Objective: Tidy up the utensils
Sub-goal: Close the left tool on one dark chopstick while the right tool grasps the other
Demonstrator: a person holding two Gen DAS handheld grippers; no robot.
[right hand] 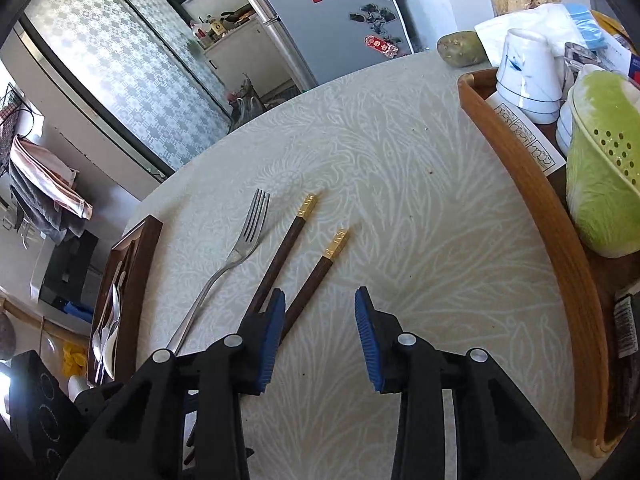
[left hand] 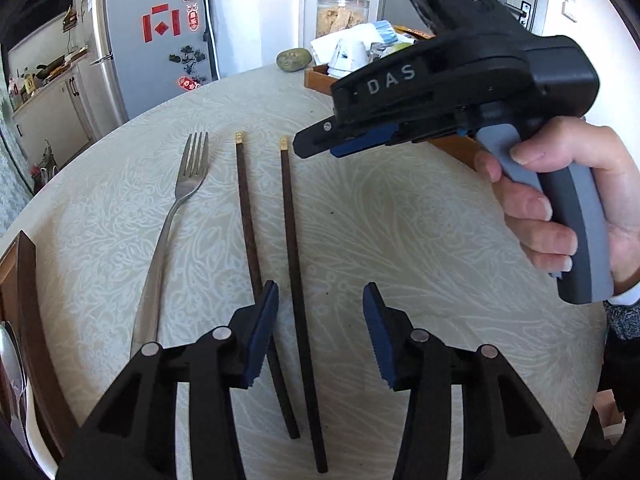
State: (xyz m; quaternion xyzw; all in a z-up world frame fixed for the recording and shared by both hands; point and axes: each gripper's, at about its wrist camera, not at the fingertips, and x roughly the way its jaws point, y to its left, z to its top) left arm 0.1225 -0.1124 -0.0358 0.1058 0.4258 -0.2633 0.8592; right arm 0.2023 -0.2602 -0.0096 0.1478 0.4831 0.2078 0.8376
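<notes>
While two dark chopsticks with gold caps, one [left hand: 250, 220] nearer the fork and the other [left hand: 296, 264] just to its right, lie roughly parallel on the pale patterned surface [left hand: 400, 220], the task appears to stand at the pick-up step, with nothing yet grasped. Just left of them lies a steel fork [left hand: 176, 208], tines pointing away, apart from the nearer chopstick. At the surface's left edge sits a dark wooden tray [right hand: 136, 264] already holding spoons [right hand: 108, 328], the likely destination for the loose utensils. Left gripper [left hand: 320, 336] hovers low over the near ends of the chopsticks, its blue-padded jaws wide and empty; the right-hand chopstick runs between them, the other passes under the left pad. Right gripper [left hand: 340, 146], seen from the left wrist camera with the person's hand [left hand: 560, 200] wrapped round its grey handle, is held higher and tilted down toward the gold tips; its own camera shows its jaws well apart and holding nothing [right hand: 320, 336]. A sensible next move would be to lower one gripper so its pads straddle a single chopstick and close; the thin, smooth sticks lying flat call for a square, low approach. Farther right stands a larger wooden tray [right hand: 528, 208] crowded with a green colander [right hand: 600, 184] and a white cup [right hand: 528, 72].
</notes>
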